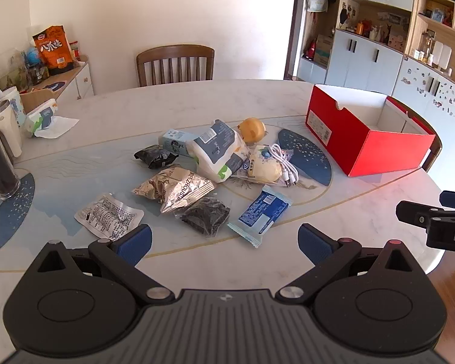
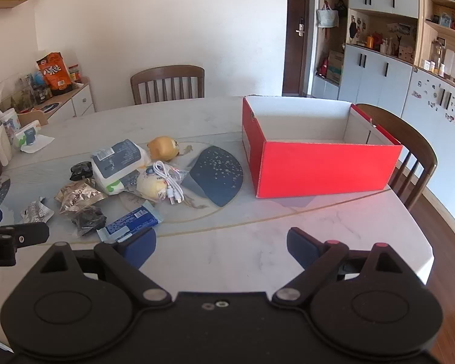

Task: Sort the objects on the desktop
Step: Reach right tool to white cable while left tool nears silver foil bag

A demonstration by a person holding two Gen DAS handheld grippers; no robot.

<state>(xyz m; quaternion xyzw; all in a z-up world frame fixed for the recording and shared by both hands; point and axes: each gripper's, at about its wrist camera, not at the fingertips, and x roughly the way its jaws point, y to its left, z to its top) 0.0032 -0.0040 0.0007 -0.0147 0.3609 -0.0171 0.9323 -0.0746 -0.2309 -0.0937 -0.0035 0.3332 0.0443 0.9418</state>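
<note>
- Left gripper (image 1: 224, 242): fingers spread wide, nothing held, raised over the surface (image 1: 197, 103) near a blue wrapper (image 1: 262, 212).
- Right gripper (image 2: 220, 244): fingers likewise wide apart and empty.
- Snack packets, a white cable (image 2: 168, 182) and a yellow round item (image 2: 163, 147), possibly a toy, are heaped left of the open red box (image 2: 327, 166).

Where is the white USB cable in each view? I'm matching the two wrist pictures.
Left wrist: white USB cable lies right of centre, on the pile's right edge, left of the red box.
Right wrist: the cable lies left of centre, on the pile's right edge.
Shared landmark: the red box.
</note>
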